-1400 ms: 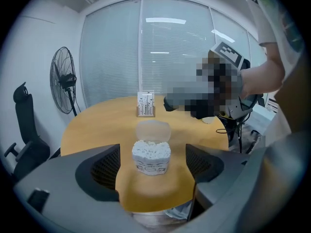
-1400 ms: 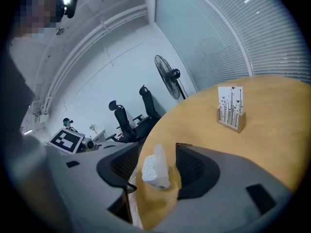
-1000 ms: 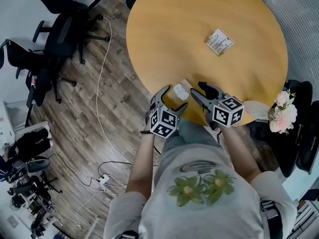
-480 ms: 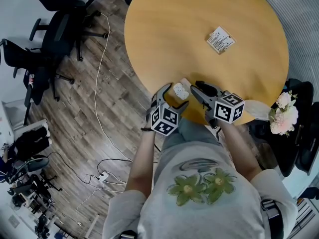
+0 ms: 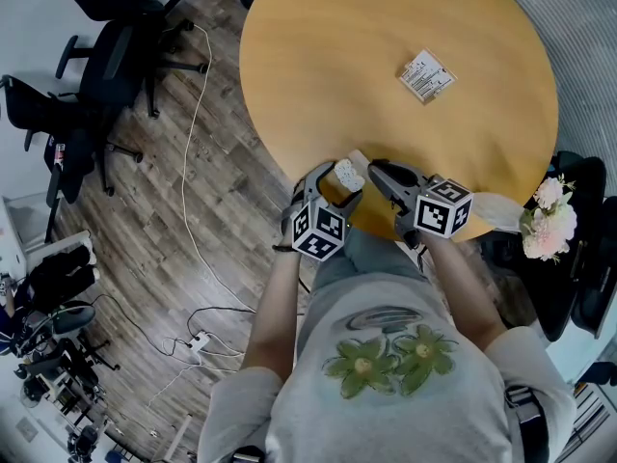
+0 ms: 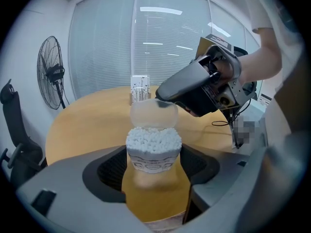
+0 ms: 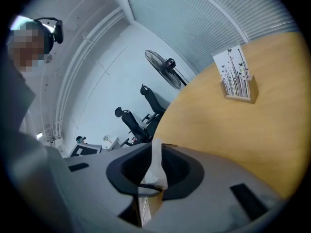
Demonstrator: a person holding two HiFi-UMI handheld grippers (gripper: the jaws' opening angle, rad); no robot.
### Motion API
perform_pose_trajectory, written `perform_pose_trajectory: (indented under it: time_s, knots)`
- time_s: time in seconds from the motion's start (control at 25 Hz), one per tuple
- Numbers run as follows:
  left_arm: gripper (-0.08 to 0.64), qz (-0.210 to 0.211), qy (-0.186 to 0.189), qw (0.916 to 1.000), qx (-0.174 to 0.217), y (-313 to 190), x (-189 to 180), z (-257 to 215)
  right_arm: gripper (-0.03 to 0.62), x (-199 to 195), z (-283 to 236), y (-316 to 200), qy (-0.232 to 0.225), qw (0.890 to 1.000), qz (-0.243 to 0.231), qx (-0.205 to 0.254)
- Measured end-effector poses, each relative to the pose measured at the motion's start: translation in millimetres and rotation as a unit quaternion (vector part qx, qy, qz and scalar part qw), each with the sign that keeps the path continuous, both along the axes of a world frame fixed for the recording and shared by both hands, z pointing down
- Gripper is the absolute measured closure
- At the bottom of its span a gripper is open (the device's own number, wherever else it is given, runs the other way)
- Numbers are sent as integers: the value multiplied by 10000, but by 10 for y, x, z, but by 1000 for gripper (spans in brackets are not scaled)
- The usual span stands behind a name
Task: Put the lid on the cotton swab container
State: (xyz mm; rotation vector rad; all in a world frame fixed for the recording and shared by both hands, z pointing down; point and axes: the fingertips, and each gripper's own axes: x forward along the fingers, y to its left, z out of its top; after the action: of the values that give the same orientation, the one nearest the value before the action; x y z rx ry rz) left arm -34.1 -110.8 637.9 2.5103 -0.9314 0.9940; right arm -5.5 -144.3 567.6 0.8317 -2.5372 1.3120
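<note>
Right gripper (image 7: 156, 150) has come in, jaws just closed on the raised lid (image 6: 153, 114) (centre frame); left gripper (image 6: 153, 152), also closing, clamps the container (image 6: 153, 165); fold lid down next.

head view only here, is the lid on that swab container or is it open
observer: Open. In the left gripper view the lid stands upright behind the container, with the swabs exposed.
operator: is right on the lid
observer: Yes. The right gripper view shows the right gripper has just closed its jaws onto the lid's thin edge.
operator: and left
observer: The left gripper has the container between its jaws, which have just been closing. I can't tell if they press on it.
</note>
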Motion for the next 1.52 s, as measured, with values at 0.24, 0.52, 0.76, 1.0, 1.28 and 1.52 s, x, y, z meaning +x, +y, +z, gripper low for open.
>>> perform_pose_trajectory:
  time_s: [0.24, 0.52, 0.76, 1.0, 1.28, 1.52]
  knots:
    - [218, -1, -4, 10000, -5, 5, 26, 22, 529, 14, 17, 12, -3, 10000, -20, 4]
    - [218, -4, 5, 10000, -4, -1, 7, 8, 529, -37, -6, 26, 29, 10000, -43, 23]
    - [218, -11, -26, 10000, -15, 9, 36, 24, 529, -29, -2, 52, 31, 9999, -120, 39]
    - [218, -29, -57, 10000, -33, 8, 36, 31, 531, -60, -12, 75, 90, 9997, -228, 73]
    - [218, -43, -82, 10000, -24, 17, 47, 37, 537, -96, -23, 124, 165, 9992, -332, 151]
    - [218, -57, -95, 9999, -28, 17, 37, 39, 537, -130, -28, 139, 289, 9986, -353, 251]
